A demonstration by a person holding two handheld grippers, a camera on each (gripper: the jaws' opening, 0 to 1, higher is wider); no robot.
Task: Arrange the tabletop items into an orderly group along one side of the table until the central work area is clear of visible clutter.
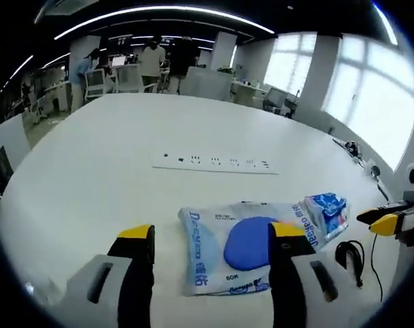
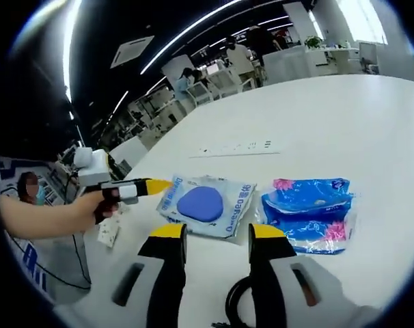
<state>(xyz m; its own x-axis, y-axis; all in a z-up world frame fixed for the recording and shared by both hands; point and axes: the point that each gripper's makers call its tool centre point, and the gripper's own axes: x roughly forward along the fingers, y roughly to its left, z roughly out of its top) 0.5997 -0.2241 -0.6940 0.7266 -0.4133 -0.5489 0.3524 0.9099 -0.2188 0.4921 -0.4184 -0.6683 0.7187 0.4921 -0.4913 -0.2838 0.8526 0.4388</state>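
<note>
Left gripper (image 1: 210, 236), black jaws with yellow tips, spread wide with nothing between them, raised over the broad white table (image 1: 111, 171). Just ahead, between and beyond the tips, a flat clear plastic bag holding a round blue pad (image 1: 241, 246), printed with blue lettering, lying flat on the tabletop. Touching its right-hand edge in the left gripper view, a smaller blue and white patterned plastic packet (image 1: 326, 212). Near the right jaw, a coiled black cable (image 1: 350, 254) on the table surface. Farther back, near mid-table, a long white power strip (image 1: 215, 162) with a row of sockets, well apart from the bags. At the right edge of the same view, the yellow tip of the other gripper, held in a hand.

Right gripper (image 2: 217, 231), same black jaws and yellow tips, likewise wide apart and holding nothing. Ahead of the left jaw in the right gripper view, the clear bag with the blue pad (image 2: 205, 205); ahead of the right jaw, just beside that bag, the blue patterned packet (image 2: 309, 212) with pink flower marks. Black cable loop (image 2: 236, 301) low between the jaws. Power strip (image 2: 238, 147) beyond both bags. From the left, a person's hand (image 2: 91, 205) gripping the left gripper, its yellow tip close to the clear bag's edge; whether touching, cannot tell. A small white tag (image 2: 108, 231) lying on the table under that hand. Office desks, chairs and standing people far behind.
</note>
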